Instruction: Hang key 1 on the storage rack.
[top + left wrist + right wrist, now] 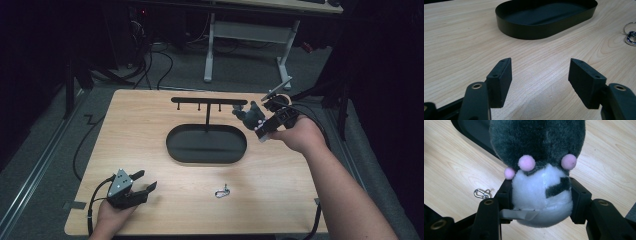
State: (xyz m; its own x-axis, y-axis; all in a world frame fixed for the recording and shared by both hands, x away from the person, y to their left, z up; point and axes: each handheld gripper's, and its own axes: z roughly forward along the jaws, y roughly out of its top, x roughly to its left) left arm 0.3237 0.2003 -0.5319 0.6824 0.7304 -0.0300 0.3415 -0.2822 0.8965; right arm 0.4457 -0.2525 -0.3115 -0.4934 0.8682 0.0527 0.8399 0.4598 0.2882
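Meanwhile the black tray (206, 152) lies empty; right gripper (262, 126) clamps plush toy (539, 170), left gripper (142, 186) gapes.

The left gripper (540, 83) hangs low over the wooden worktop (461, 45), jaws wide apart with nothing between them. Ahead lies a black oval tray (544, 27); a metal clip (630, 37) lies at the right edge.

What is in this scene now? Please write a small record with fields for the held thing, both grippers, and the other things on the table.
held thing: grey and white plush toy with pink pompoms
right gripper: shut on the toy's white part, raised by the stand
left gripper: open, nothing between jaws, low over the light wooden table
stand: black T-shaped hook rack rising from black oval tray
loose item: small silver metal clasp on the table
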